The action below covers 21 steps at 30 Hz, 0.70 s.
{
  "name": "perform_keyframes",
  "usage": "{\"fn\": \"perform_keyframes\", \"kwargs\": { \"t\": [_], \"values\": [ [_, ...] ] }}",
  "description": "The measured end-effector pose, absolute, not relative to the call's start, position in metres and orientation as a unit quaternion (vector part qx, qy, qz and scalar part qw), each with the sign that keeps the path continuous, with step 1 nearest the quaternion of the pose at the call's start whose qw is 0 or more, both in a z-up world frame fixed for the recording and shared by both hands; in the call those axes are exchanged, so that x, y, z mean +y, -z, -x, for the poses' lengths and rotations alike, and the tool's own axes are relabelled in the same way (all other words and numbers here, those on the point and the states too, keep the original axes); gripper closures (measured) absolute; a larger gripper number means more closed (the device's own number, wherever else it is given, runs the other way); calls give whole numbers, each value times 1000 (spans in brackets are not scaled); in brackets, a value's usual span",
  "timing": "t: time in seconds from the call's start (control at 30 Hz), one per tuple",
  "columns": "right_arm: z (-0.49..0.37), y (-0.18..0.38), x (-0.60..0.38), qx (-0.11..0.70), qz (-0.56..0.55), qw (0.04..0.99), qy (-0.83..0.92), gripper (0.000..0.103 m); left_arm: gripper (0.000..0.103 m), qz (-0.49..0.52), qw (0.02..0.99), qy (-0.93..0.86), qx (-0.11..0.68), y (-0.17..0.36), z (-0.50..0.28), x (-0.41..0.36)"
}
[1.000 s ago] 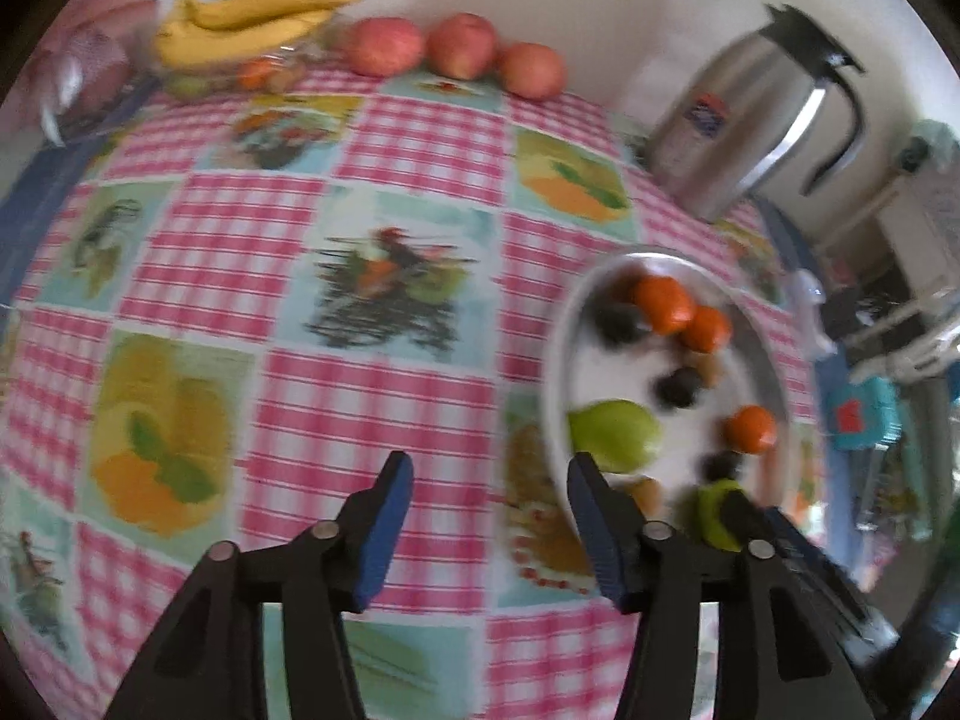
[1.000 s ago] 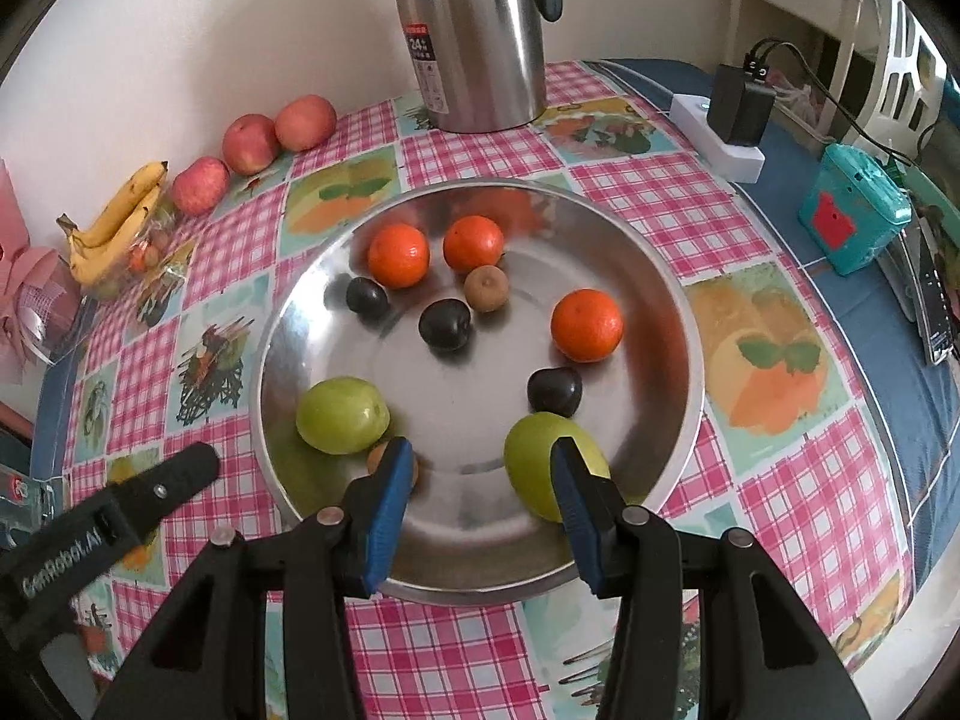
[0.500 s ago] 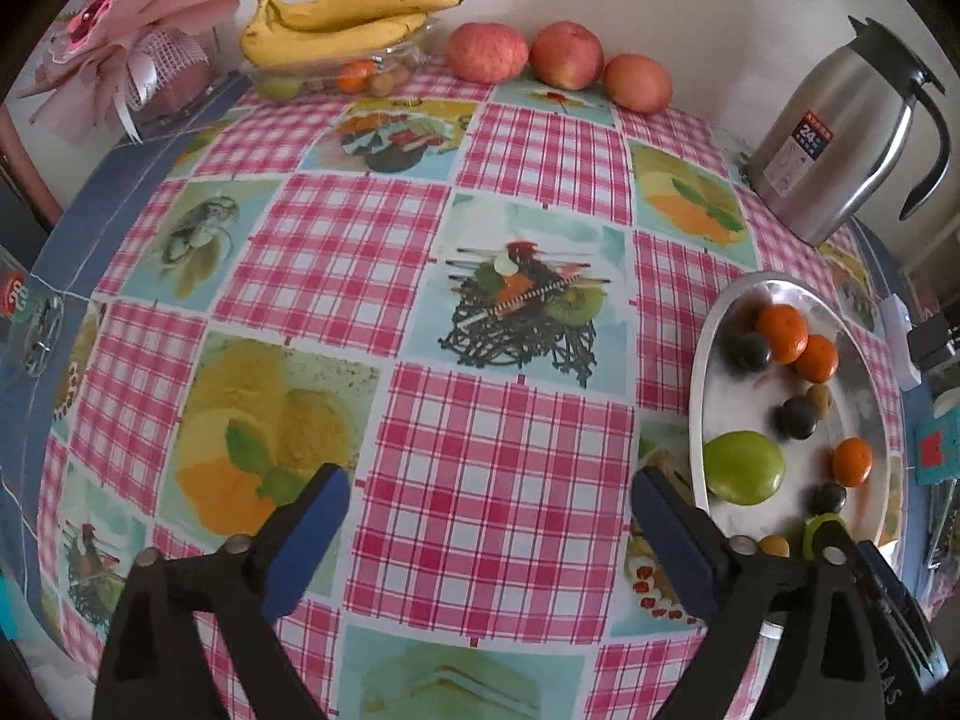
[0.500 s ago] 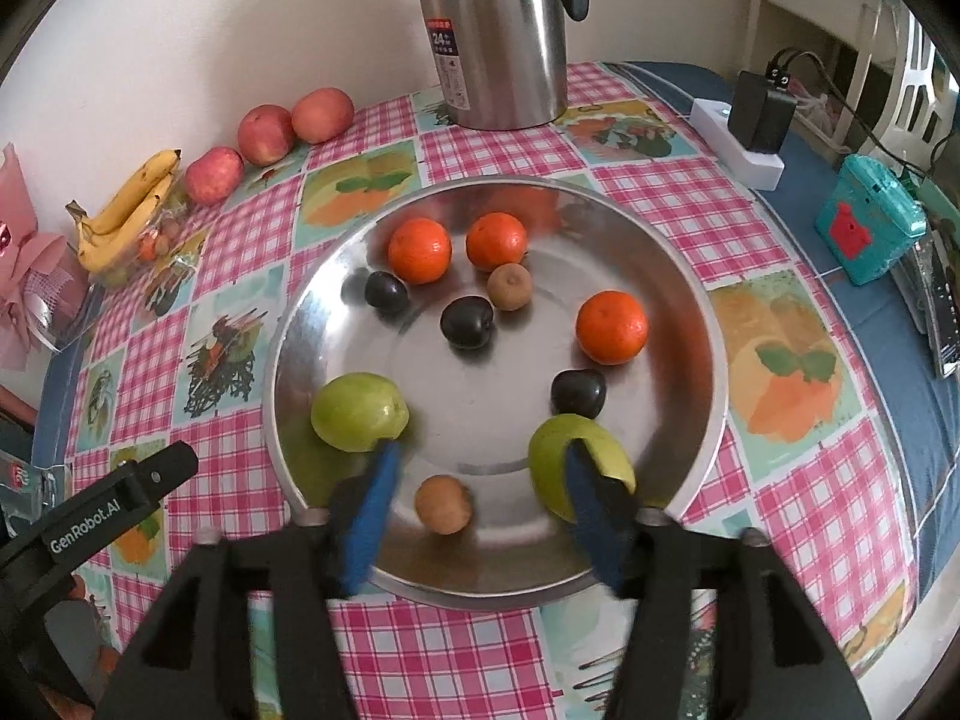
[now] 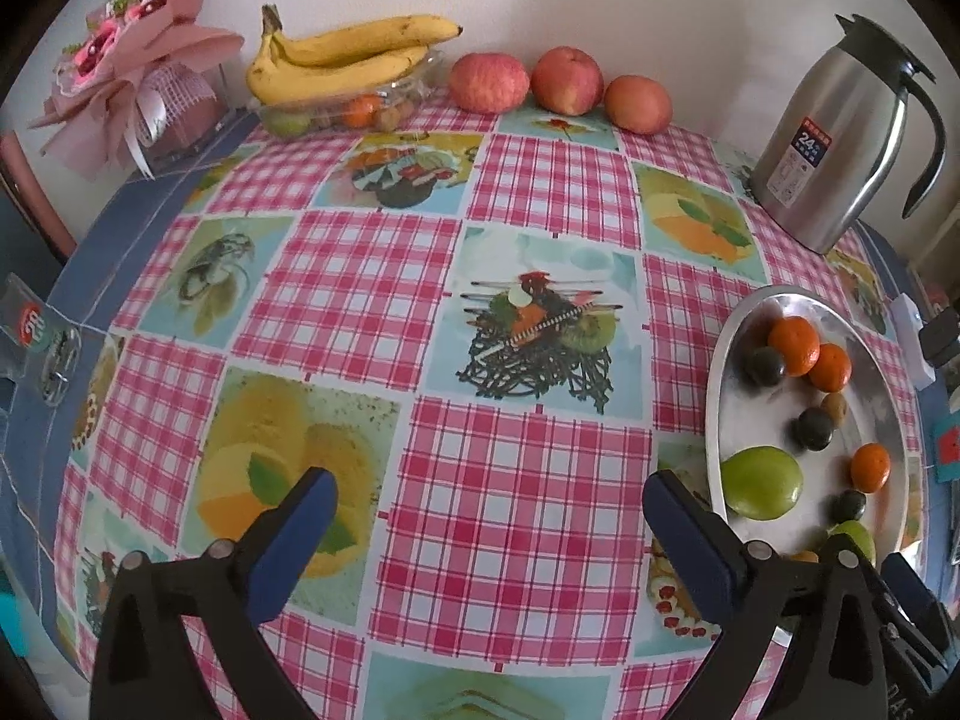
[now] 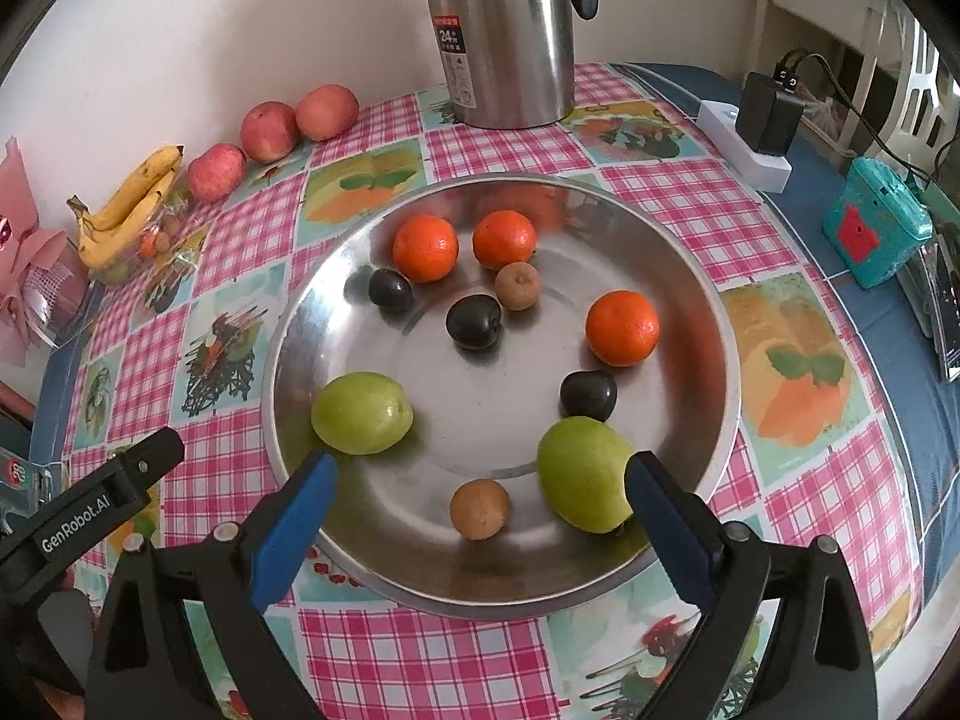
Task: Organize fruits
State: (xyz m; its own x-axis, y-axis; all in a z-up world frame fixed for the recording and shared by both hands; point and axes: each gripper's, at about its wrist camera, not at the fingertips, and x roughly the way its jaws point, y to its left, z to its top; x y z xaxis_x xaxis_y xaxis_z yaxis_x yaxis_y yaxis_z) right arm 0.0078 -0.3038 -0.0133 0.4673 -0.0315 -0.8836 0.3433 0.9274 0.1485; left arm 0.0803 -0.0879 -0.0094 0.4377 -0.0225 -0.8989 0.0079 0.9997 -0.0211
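A round steel tray (image 6: 714,324) (image 5: 720,360) holds three oranges (image 6: 622,328), three dark plums (image 6: 473,321), two green fruits (image 6: 362,413) and two small brown fruits (image 6: 479,508). My right gripper (image 6: 477,525) is open and empty, low over the tray's near rim, with one brown fruit lying free between its fingers. My left gripper (image 5: 489,531) is open and empty above the checked cloth, left of the tray. Bananas (image 5: 354,57) lie on a clear tub and three apples (image 5: 567,81) stand at the wall.
A steel thermos jug (image 5: 840,138) (image 6: 501,30) stands behind the tray. A pink bouquet (image 5: 138,60) is at the back left. A white power strip with an adapter (image 6: 759,132) and a teal box (image 6: 876,231) lie to the right on blue cloth.
Both grippers have opened wide. The right one let go of the small brown fruit, which now lies on the tray. The left gripper swung left and back, away from the tray.
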Motion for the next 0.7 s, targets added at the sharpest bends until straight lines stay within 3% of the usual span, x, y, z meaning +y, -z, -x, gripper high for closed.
{"fn": "perform_keyframes", "kwargs": {
  "t": [0.7],
  "values": [
    [10,12,-280,516,-126,844,76,6,0,-47,857,-60,510,-10,-41,-80]
  ]
}}
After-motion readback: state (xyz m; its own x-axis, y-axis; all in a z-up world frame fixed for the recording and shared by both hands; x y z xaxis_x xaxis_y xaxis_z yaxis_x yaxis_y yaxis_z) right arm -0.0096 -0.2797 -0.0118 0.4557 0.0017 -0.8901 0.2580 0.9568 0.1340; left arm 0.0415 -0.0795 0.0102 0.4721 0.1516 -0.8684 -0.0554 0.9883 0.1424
